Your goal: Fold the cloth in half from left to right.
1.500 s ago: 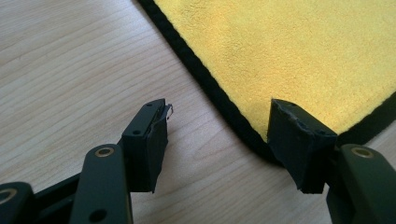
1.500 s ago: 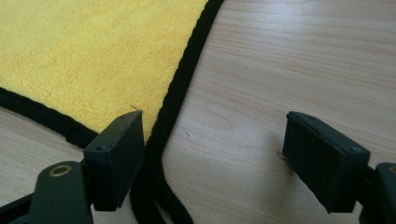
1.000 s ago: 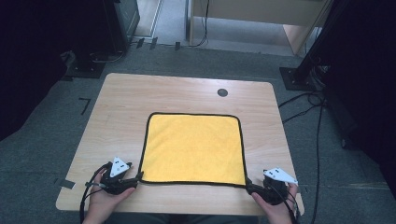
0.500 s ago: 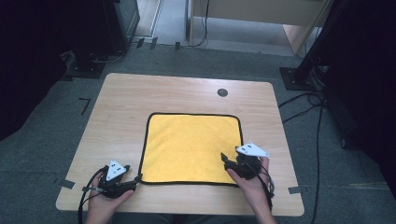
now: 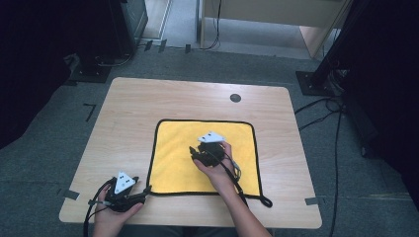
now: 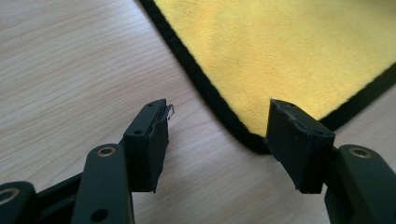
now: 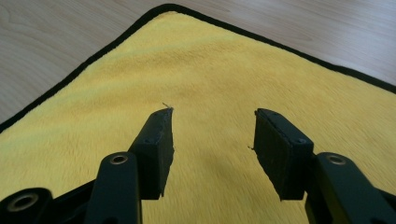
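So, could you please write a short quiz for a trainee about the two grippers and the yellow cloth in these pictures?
1. True or false: the right gripper grips the yellow cloth.
2. Which corner of the cloth is nearest the left gripper? A) far left B) near left C) near right
3. Fill in: a round dark spot lies on the ___, beyond the cloth.

Key:
1. False; its jaws stand open above the middle of the cloth.
2. B; the open jaws sit at that corner.
3. table

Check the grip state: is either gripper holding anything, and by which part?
Nothing is held. The left gripper stands open at the near-left corner of the yellow microfibre cloth with black edging; the right gripper is open over the cloth's middle.
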Available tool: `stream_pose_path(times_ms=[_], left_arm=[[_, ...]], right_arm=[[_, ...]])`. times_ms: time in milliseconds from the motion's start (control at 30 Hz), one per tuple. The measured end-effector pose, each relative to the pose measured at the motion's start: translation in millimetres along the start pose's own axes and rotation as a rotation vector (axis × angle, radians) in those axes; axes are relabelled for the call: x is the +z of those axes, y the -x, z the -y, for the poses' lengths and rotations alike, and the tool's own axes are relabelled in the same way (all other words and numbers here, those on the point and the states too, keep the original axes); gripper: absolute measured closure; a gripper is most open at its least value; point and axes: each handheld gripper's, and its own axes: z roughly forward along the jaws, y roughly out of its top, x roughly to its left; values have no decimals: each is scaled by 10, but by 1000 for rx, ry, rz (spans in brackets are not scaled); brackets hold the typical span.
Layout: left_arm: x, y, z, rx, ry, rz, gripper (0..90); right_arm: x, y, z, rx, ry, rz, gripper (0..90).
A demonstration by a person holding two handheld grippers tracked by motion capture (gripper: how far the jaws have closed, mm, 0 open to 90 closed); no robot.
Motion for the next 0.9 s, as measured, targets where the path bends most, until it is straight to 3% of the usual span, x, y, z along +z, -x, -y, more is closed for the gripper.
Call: stream_pose_path(times_ms=[300,500,600,667,767,800,867,900], left_arm=[[13,84,-9,14,-17,11,418],[15,102,-9,20,-23,18,467],[16,103,-9,19,-24,24,488],[19,92,-7,13,-23,42,516],[20,91,-7,17,-21,64,577],[18,101,-10,17,-25,74,615],[16,114,-23,17,-31,89,687],[12,131,-29,21,-31,86,747]], right_arm=[[519,-68,-384,38,-22,-6,502],[857,-157,-628,6,-57,-9,492],[1009,-174,-675,-20,-92,-1,476],[1079,-174,-685,-12,-112,7,486],[1179,-160,-662,-6,-142,12,547],[1181,-170,-641,-17,-128,22,582],[1160,-179,-639,-47,-128,13,825],[1151,-178,-644,-63,-136,17,867]])
